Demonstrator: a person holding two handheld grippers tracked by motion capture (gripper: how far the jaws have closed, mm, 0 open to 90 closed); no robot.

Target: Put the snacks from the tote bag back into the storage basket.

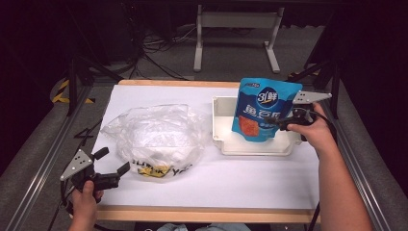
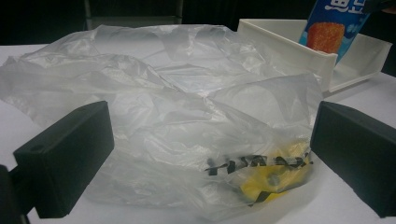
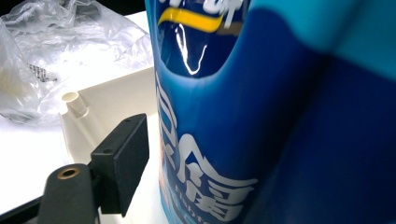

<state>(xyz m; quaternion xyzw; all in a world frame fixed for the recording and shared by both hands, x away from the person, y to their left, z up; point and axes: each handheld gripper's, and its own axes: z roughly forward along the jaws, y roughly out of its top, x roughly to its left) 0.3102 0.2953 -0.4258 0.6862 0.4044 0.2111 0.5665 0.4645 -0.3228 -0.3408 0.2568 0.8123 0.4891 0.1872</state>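
right claw [image 1: 278,124]: jaws apart, pads off upright blue foil snack pouch [image 1: 262,109] | pouch stands in white plastic tray [image 1: 222,126], just left of claw

Grey floor [image 1: 231,48] (dark rm), cables [image 1: 154,53]

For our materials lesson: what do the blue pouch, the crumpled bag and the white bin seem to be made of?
Blue pouch: glossy printed plastic film, judging by its sharp highlights.
Crumpled bag: thin translucent plastic, creased all over.
White bin: rigid, probably moulded plastic, with a matte finish.
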